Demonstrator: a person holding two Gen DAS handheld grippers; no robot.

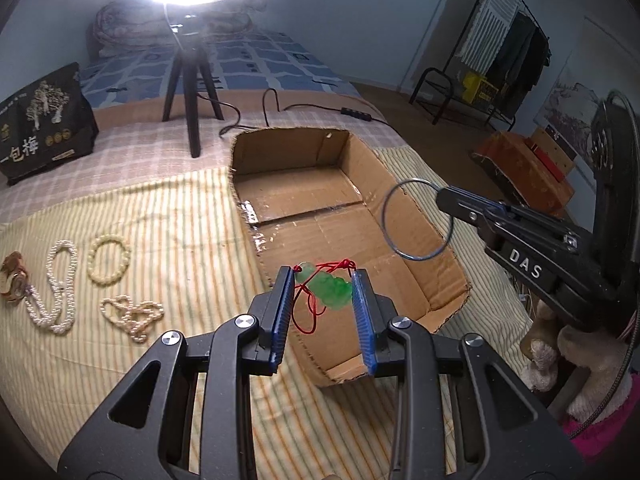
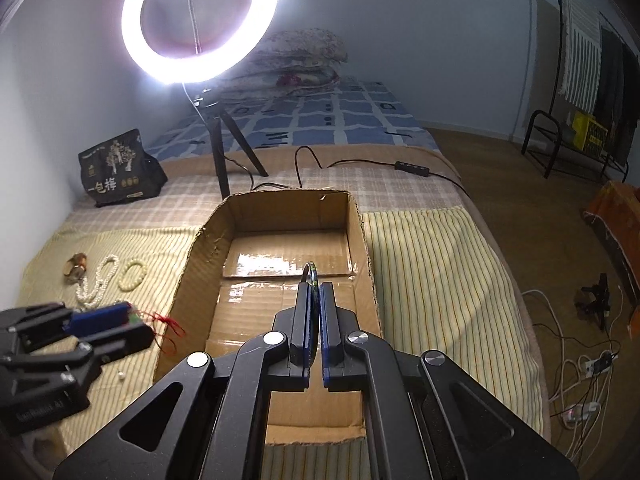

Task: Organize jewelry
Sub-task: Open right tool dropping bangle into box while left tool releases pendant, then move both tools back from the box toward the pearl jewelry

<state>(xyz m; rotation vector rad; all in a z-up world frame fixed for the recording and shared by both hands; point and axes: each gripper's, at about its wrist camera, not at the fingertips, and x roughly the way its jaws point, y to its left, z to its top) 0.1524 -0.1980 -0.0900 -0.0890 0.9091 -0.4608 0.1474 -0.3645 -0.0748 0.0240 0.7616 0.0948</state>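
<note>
My left gripper [image 1: 322, 276] is shut on a green jade pendant [image 1: 332, 291] whose red cord [image 1: 310, 314] dangles between the fingers, above the near left rim of the open cardboard box [image 1: 404, 196]. My right gripper [image 2: 315, 286] is shut on a thin blue-grey bangle [image 2: 312, 276], seen edge-on here and as a full ring [image 1: 417, 219] in the left wrist view, hanging over the box's right side. On the striped cloth to the left lie a long pearl necklace [image 1: 60, 288], a cream bead bracelet [image 1: 109, 260], a tangled pearl strand [image 1: 134, 314] and a gold watch [image 1: 14, 282].
A ring light [image 2: 199, 20] on a black tripod [image 1: 192, 92] stands behind the box, its cable [image 1: 304, 106] trailing across the bed. A black snack bag [image 1: 44, 124] sits at the back left. A plush toy [image 1: 568, 360] lies at the bed's right edge. Cables litter the floor [image 2: 580, 384].
</note>
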